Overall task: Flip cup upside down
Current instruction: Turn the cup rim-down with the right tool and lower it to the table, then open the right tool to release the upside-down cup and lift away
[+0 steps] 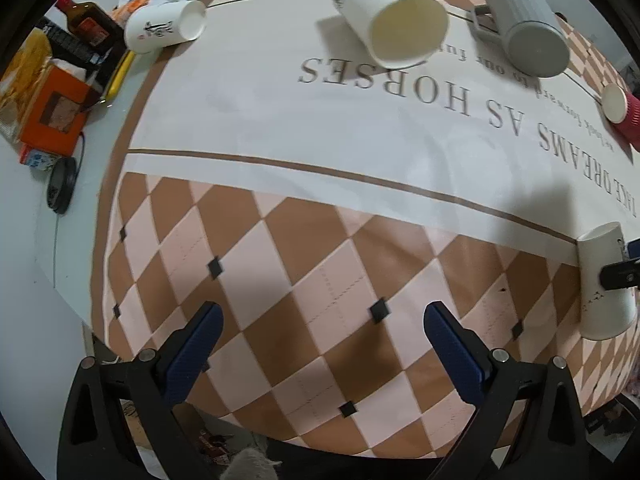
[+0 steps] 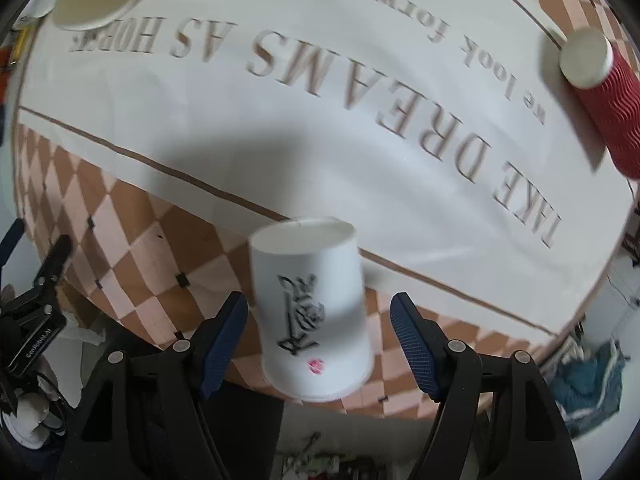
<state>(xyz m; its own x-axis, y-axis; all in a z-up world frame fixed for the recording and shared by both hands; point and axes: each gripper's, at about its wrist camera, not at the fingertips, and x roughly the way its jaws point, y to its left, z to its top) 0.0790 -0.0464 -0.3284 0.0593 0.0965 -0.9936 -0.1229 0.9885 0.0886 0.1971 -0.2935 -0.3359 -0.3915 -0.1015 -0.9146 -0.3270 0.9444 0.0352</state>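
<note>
Simply white cup (image 2: 310,312), black calligraphy

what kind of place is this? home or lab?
Likely a home or a lived-in room, not a clean lab: a table under a printed tablecloth with paper cups lying about, a liquor bottle and snack boxes at its edge, and clothes heaped on the floor.

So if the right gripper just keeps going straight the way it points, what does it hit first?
Most likely the white paper cup, which stands upside down between the open fingers of the right gripper. Neither finger seems to touch it, though depth is hard to judge.
</note>
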